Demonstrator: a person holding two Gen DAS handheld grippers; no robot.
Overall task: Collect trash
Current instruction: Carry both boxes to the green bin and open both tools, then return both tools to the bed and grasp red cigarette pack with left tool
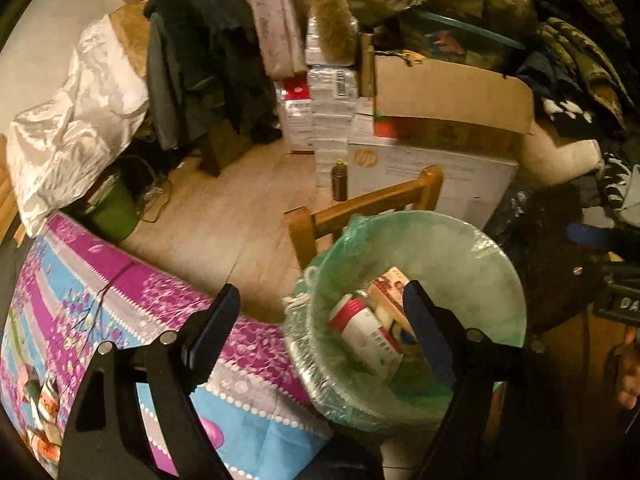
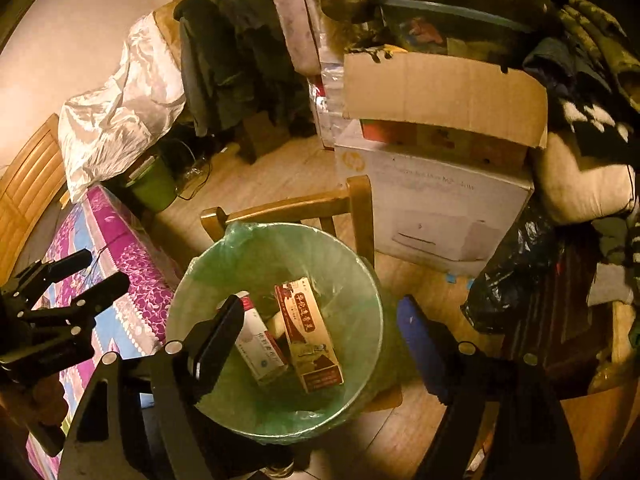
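A round bin with a green liner (image 1: 472,256) stands on a wooden chair beside the table; it also shows in the right wrist view (image 2: 352,280). Inside lie a white and red box (image 1: 368,336) and a brown carton (image 2: 308,332). My left gripper (image 1: 320,320) is open and empty, over the bin's left rim. My right gripper (image 2: 320,328) is open and empty, above the bin. The left gripper (image 2: 96,276) also shows at the left of the right wrist view, above the table.
A table with a purple and blue floral cloth (image 1: 120,300) is at the left. A wooden chair back (image 1: 360,204) rises behind the bin. Cardboard boxes (image 1: 452,96), a dark bottle (image 1: 339,180), a green bucket (image 1: 114,208) and clothes crowd the floor beyond.
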